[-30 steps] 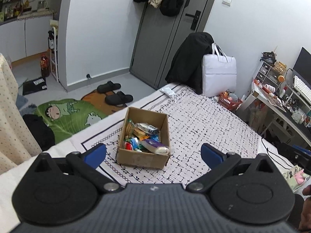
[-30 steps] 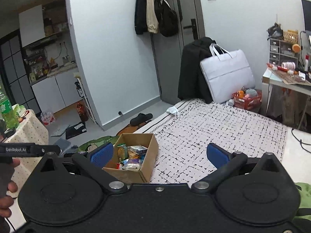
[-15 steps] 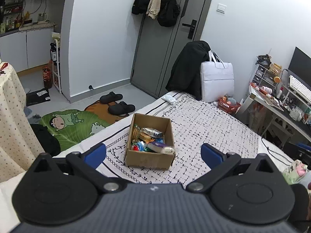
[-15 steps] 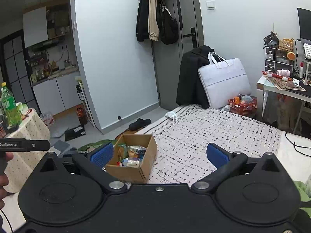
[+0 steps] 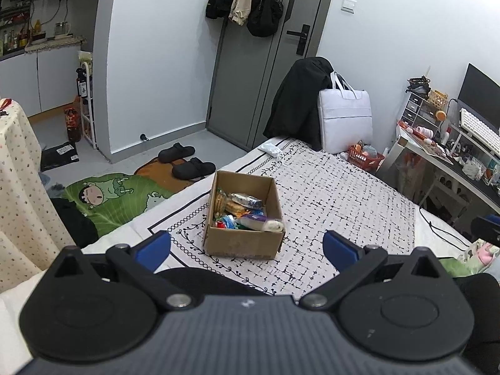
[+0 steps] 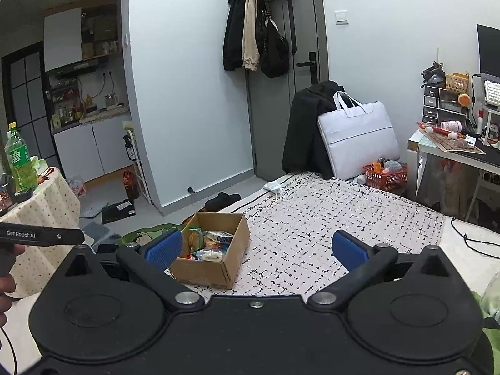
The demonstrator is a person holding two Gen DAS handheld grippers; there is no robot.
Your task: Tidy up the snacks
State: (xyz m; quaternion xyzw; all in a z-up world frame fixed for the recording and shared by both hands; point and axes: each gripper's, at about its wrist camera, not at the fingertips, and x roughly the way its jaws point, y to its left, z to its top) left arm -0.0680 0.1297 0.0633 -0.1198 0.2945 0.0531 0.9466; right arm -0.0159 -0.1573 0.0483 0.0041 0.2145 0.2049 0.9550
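Left gripper [image 5: 247, 245], jaws spread wide and empty, hangs above the patterned bedspread [image 5: 328, 193]; the cardboard box [image 5: 243, 243] of snacks [image 5: 242, 211] sits just ahead between its fingers. Right gripper [image 6: 256, 247] likewise gapes, box [image 6: 215, 268] ahead-left; individual packets seem too small to identify.
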